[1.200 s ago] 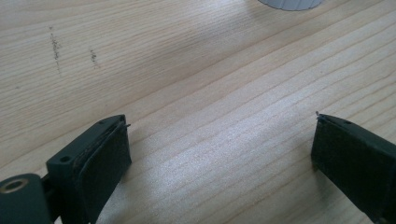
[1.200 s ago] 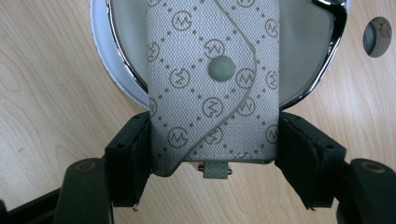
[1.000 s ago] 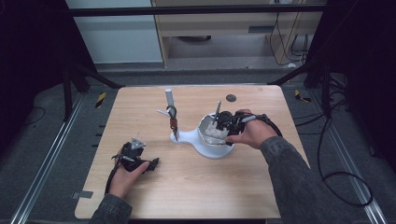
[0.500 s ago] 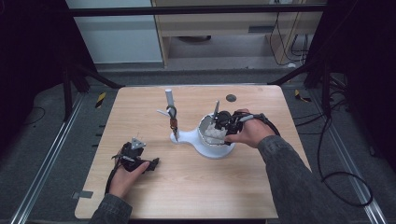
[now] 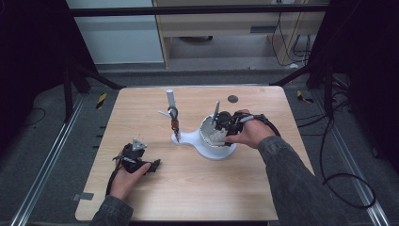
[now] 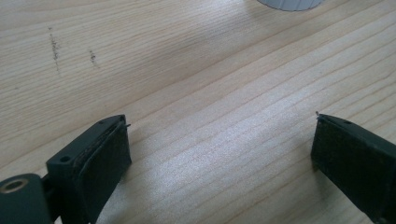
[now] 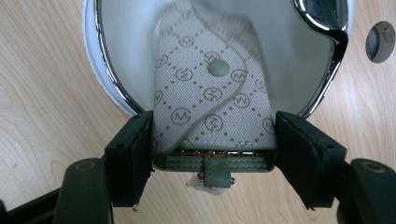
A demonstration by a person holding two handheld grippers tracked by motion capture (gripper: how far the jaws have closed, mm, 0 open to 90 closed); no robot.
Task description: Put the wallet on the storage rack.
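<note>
A beige patterned key pouch (image 7: 210,102) with a green snap and a green leather edge lies half inside a white, chrome-rimmed bowl (image 7: 105,65). My right gripper (image 7: 212,121) is shut on the pouch, a black pad pressing on each side near its green edge. In the high view my right gripper (image 5: 221,127) reaches into the bowl (image 5: 207,143) from the right. My left gripper (image 5: 153,165) rests on the wooden table (image 5: 197,188) at the front left. It is open, and between the jaws of my left gripper (image 6: 222,119) lies bare wood.
The bowl belongs to a white stand with an upright post (image 5: 170,100) on its left, from which a small dark item (image 5: 174,123) hangs. A dark round disc (image 5: 233,99) lies on the table behind the bowl. Metal frame rails run along both sides.
</note>
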